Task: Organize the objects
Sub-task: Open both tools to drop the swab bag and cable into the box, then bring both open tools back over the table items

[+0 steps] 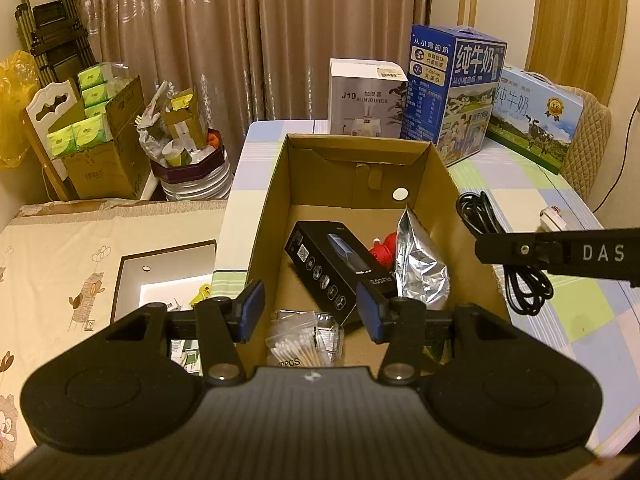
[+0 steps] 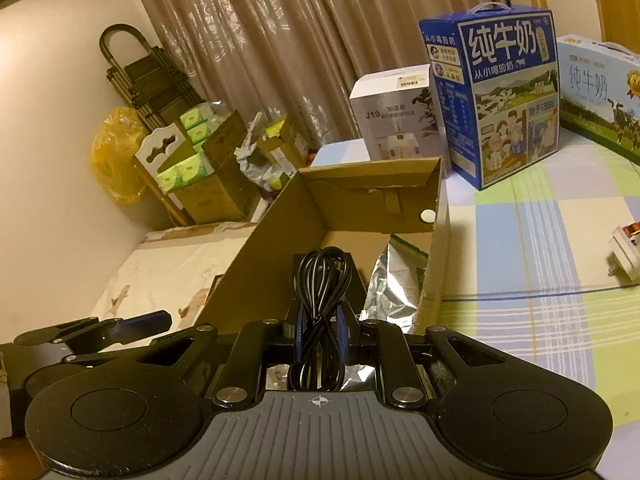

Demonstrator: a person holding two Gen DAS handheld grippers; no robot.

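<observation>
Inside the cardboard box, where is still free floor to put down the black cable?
Free: the far floor of the cardboard box, between its back wall and the black carton. Crowded: the near half, with the cotton swab bag, the silver pouch and a red item. The right gripper holds the black cable.

Brown cardboard box (image 1: 276,200) is holding a black carton (image 1: 324,268), silver pouch (image 1: 420,264); counter (image 1: 560,300) is showing pastel blue-green checks; black cable (image 2: 320,300).
</observation>
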